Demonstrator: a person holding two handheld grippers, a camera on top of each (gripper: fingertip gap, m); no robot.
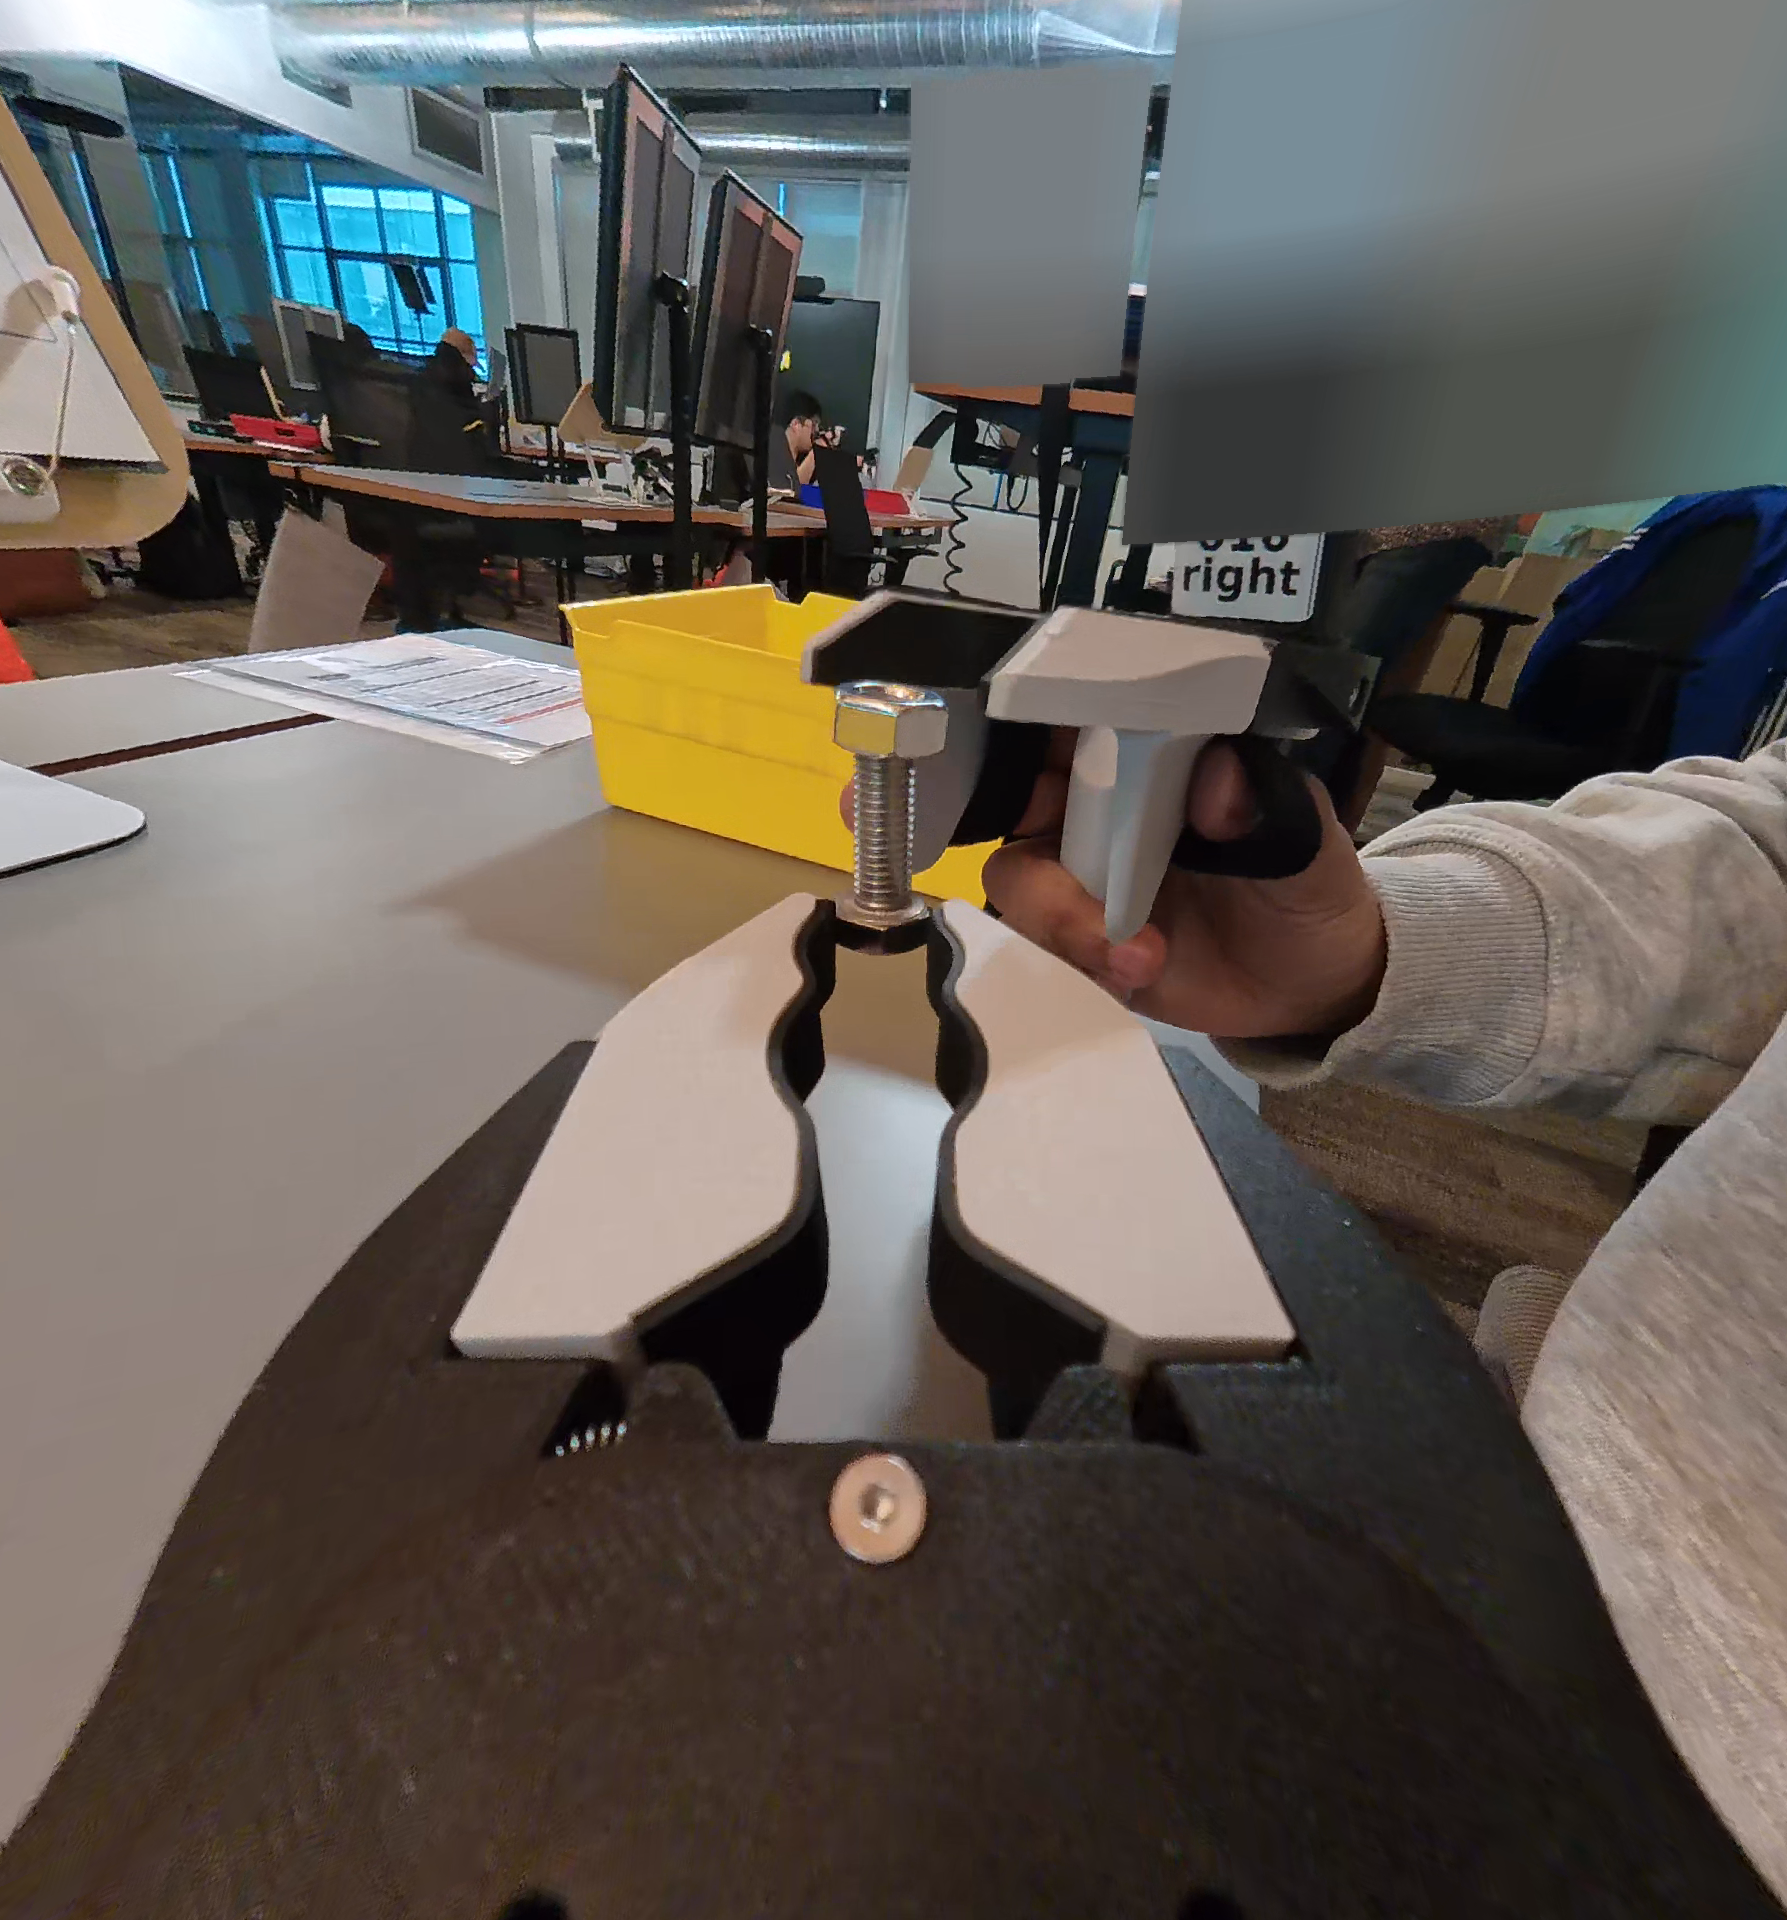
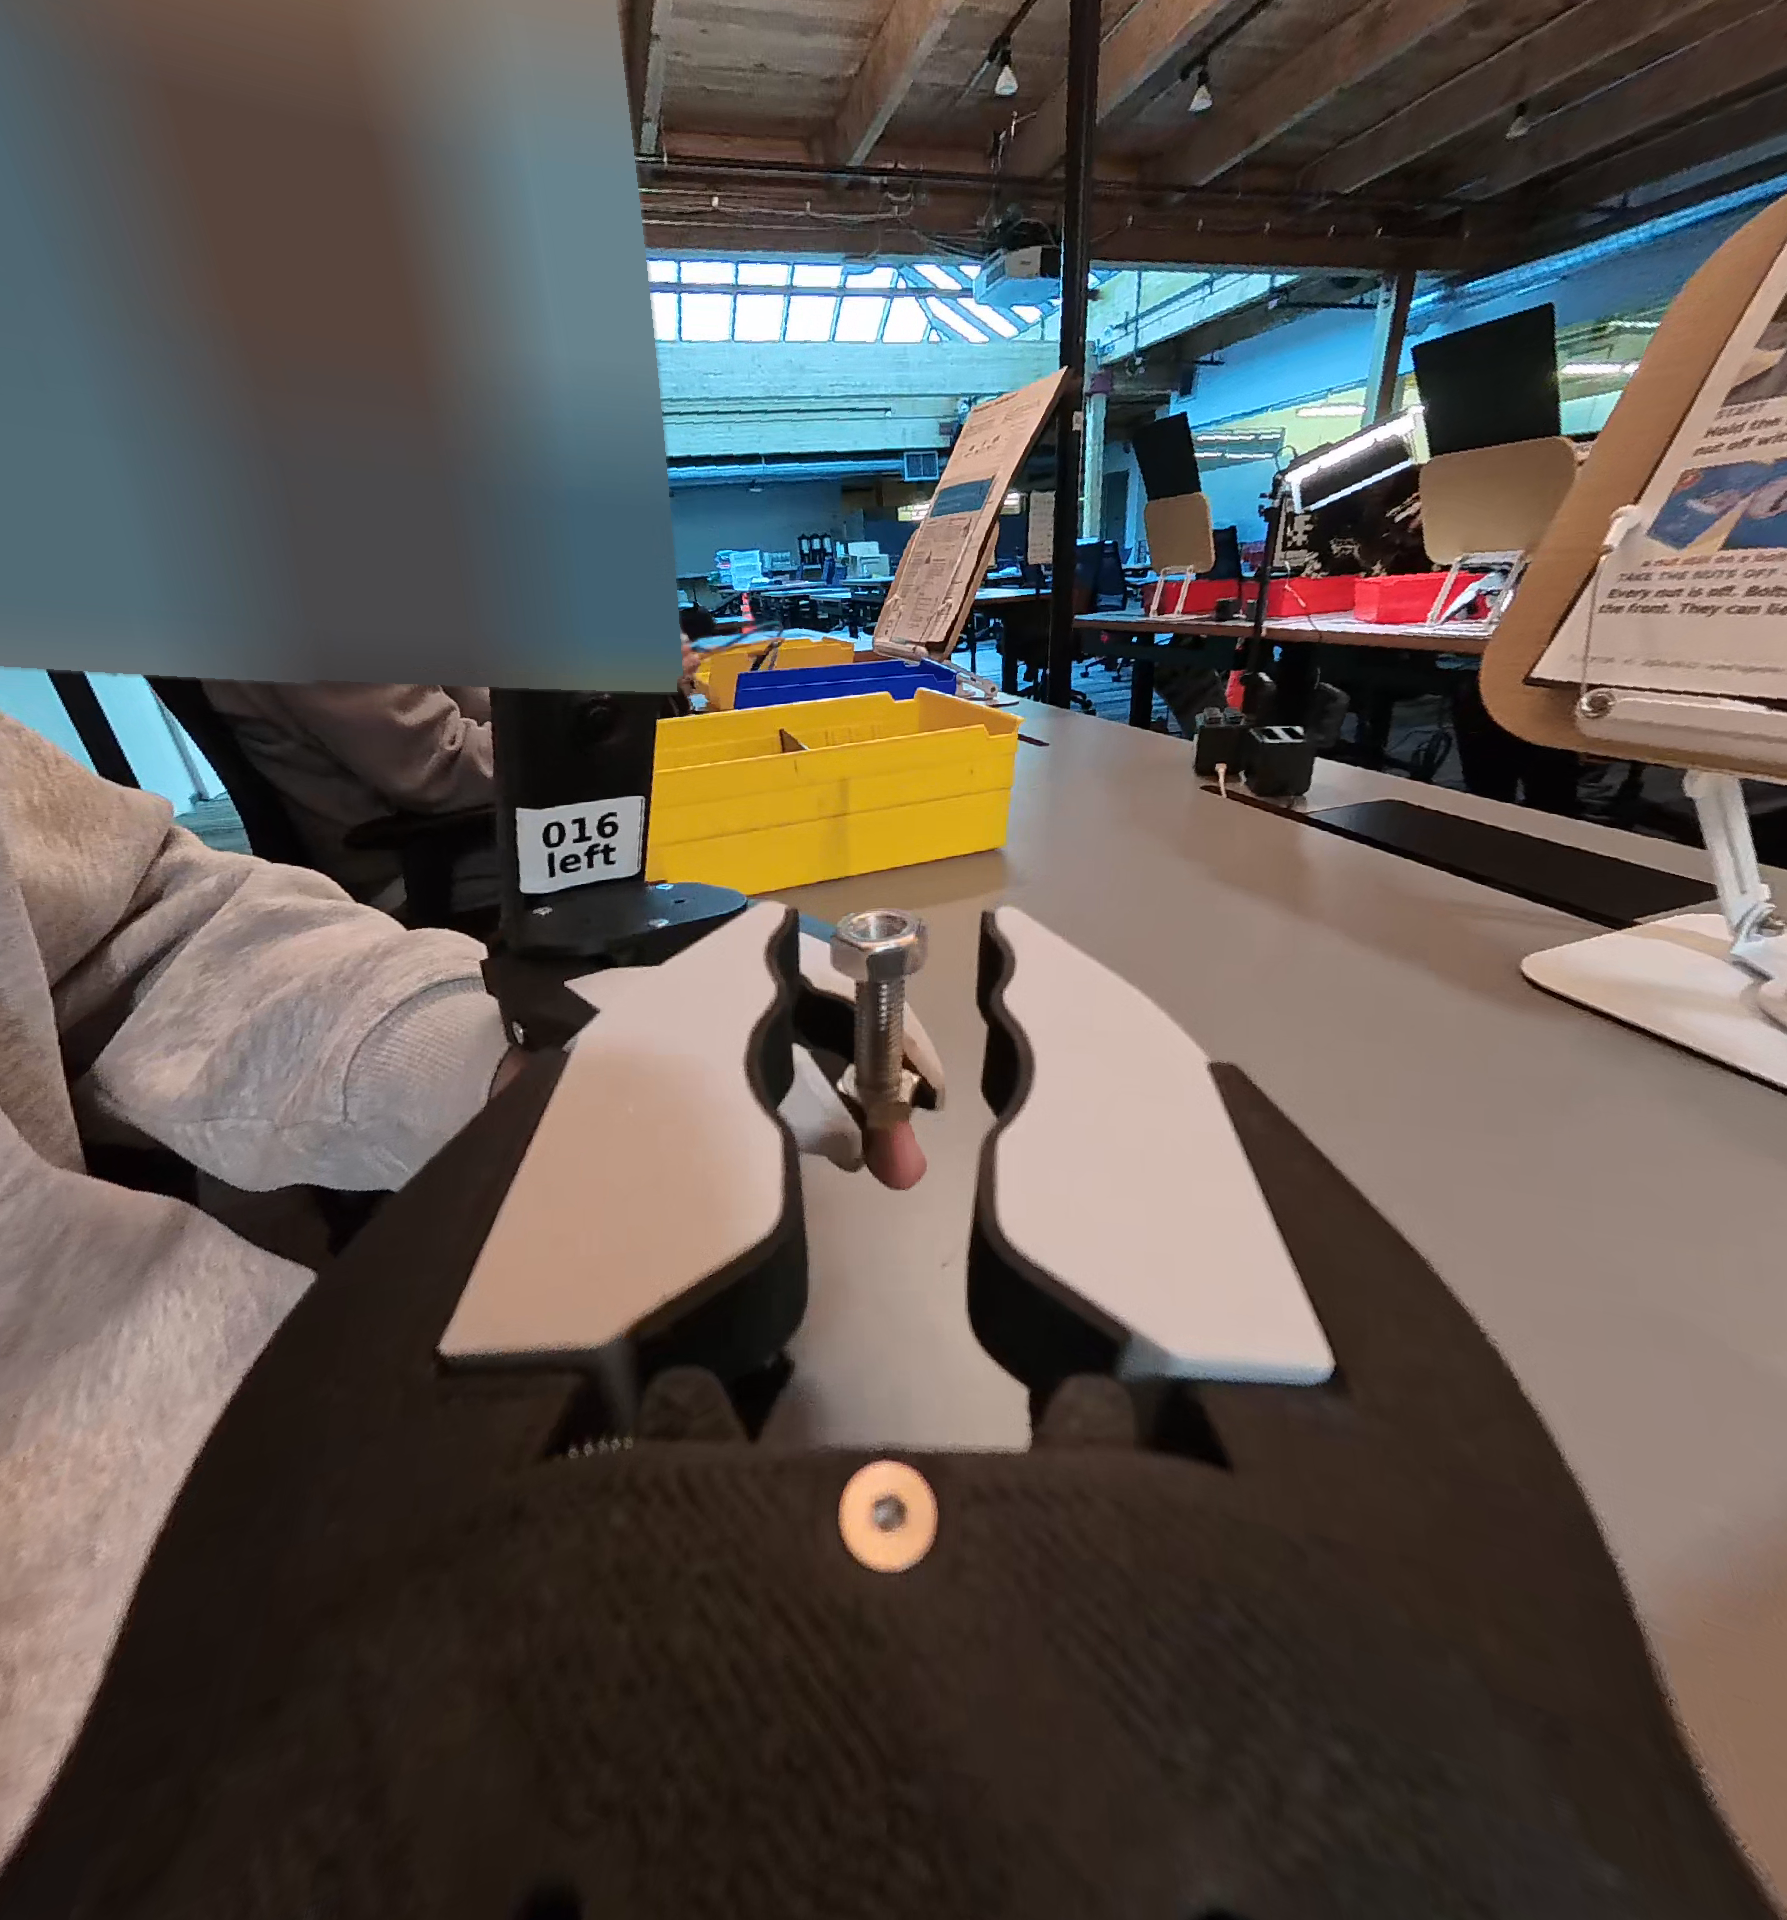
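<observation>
Left gripper [image 1: 876, 925] pinches threaded steel bolt [image 1: 884, 821] (hex nut [image 1: 889, 720] atop).

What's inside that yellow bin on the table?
In the yellow bin, the right wrist view shows only a divider poking above the rim. The walls hide the bottom, so any contents are unseen.

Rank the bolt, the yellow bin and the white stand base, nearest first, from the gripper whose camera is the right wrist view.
1. bolt: upright between the right gripper's fingers, at their tips.
2. yellow bin: beyond the tips, slightly left, on the table.
3. white stand base: far right; hard to rank against the bin.
</observation>
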